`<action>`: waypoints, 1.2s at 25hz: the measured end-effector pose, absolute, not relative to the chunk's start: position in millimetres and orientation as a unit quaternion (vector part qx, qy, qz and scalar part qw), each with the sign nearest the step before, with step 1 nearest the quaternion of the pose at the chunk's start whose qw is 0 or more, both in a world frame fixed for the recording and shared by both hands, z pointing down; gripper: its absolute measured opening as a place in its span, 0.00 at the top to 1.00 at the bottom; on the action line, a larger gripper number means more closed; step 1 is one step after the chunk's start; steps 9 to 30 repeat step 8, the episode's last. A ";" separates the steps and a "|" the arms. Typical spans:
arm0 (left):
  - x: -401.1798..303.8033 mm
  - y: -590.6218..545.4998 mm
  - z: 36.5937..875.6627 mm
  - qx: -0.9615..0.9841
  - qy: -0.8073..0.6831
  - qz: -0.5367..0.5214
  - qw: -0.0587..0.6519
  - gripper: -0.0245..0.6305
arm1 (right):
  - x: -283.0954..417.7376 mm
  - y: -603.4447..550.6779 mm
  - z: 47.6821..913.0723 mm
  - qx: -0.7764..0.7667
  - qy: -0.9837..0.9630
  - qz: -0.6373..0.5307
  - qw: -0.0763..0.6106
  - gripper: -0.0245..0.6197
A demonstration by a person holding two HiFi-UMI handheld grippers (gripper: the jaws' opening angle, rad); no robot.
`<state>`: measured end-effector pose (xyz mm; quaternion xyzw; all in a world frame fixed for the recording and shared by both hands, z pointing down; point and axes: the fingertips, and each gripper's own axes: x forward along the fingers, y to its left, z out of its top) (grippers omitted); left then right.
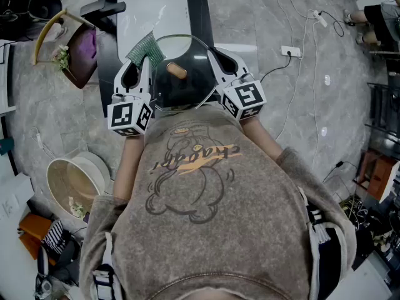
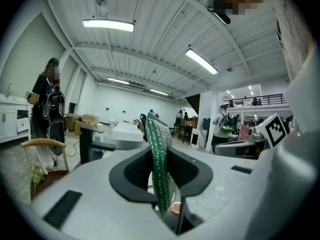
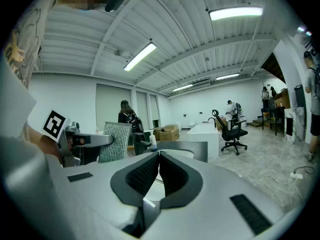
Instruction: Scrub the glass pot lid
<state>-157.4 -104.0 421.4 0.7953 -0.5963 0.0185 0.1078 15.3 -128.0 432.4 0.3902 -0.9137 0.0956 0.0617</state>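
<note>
Orange cursive script across the grey sweatshirt (image 1: 194,157), upside down, not legible, no other readable text

The floor (image 1: 269,36) is pale grey, stone-patterned, with a white power strip (image 1: 290,51) and loose cables lying on it. A wooden chair (image 1: 53,33) stands beside a white table (image 1: 153,11), and a round tub (image 1: 72,183) sits well apart from both. Overhead, a white ribbed ceiling (image 2: 150,34) carries long strip lights (image 2: 108,25). White walls (image 3: 65,96) enclose a wide hall where a black office chair (image 3: 231,133) and cardboard boxes (image 3: 167,132) stand further off.
</note>
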 end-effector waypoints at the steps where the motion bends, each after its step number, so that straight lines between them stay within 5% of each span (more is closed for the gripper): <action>1: -157.8 -104.2 421.6 0.795 -0.596 0.019 0.108 0.83 | 14.9 -127.9 432.8 0.390 -0.914 0.096 0.062 0.92; 30: -162.2 -103.8 421.8 0.796 -0.594 0.019 0.111 0.83 | 11.7 -126.8 434.0 0.391 -0.913 0.096 0.065 0.92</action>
